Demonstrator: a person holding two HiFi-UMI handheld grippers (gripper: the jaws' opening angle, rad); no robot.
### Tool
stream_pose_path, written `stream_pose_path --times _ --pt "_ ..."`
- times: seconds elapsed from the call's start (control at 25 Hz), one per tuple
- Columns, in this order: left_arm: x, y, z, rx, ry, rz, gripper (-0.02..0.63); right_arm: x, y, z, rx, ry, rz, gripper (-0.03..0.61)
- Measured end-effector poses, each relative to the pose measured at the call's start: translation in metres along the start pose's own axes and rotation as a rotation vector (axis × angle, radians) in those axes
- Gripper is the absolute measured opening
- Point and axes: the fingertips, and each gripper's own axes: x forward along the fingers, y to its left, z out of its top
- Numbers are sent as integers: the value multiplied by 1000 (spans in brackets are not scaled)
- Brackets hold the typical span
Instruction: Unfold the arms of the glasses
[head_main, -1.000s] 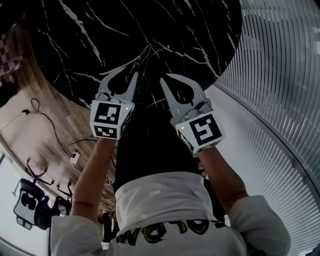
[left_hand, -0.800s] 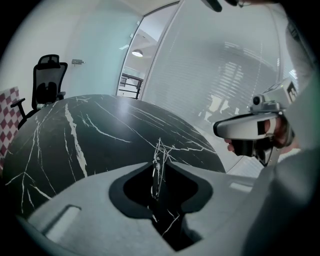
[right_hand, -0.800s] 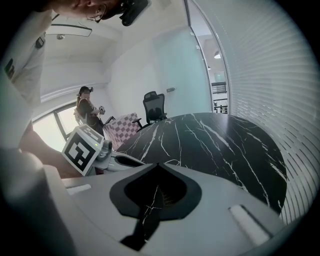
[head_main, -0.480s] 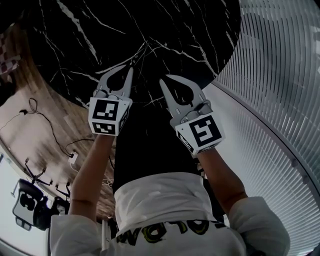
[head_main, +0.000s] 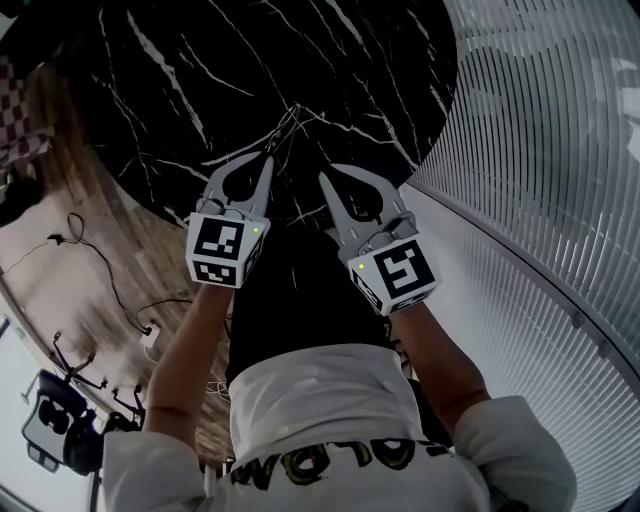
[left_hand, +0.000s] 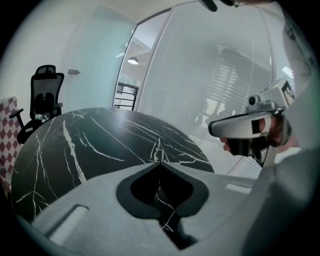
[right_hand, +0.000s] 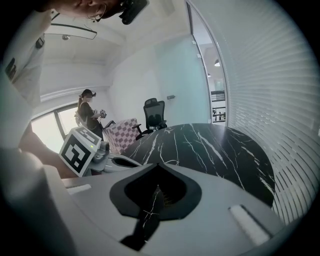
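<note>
I can make out no glasses in any view; only white veins show on the round black marble table (head_main: 330, 60). Both grippers hang side by side over the table's near edge. My left gripper (head_main: 266, 160) has just been closing and now stands shut, its tips meeting with nothing between them (left_hand: 159, 163). My right gripper (head_main: 323, 178) is shut too, its jaws touching at the tip and empty (right_hand: 159, 164). Each gripper shows at the edge of the other's view.
A curved glass wall with blinds (head_main: 540, 150) runs along the right of the table. Wooden floor with cables (head_main: 110, 270) lies to the left. A black office chair (left_hand: 45, 100) and a checkered seat (right_hand: 122, 132) stand beyond the table, with a person (right_hand: 90, 117) behind.
The left gripper's jaws went from wide apart to closed. Both grippers have lifted a little and sit slightly further over the table edge.
</note>
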Motion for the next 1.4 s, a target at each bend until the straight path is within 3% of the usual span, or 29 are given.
stream_pose_path --times 0.68,1.2,1.4 --pt "-115 -74 157 53 -221 -17 5 -88 29 138 -110 -202 -4 2" --pt "-190 -116 234 79 -373 -32 5 -153 72 227 -150 -342 17 2" --pt "-208 -121 248 91 -419 -33 5 -164 83 234 -140 -386 36 2"
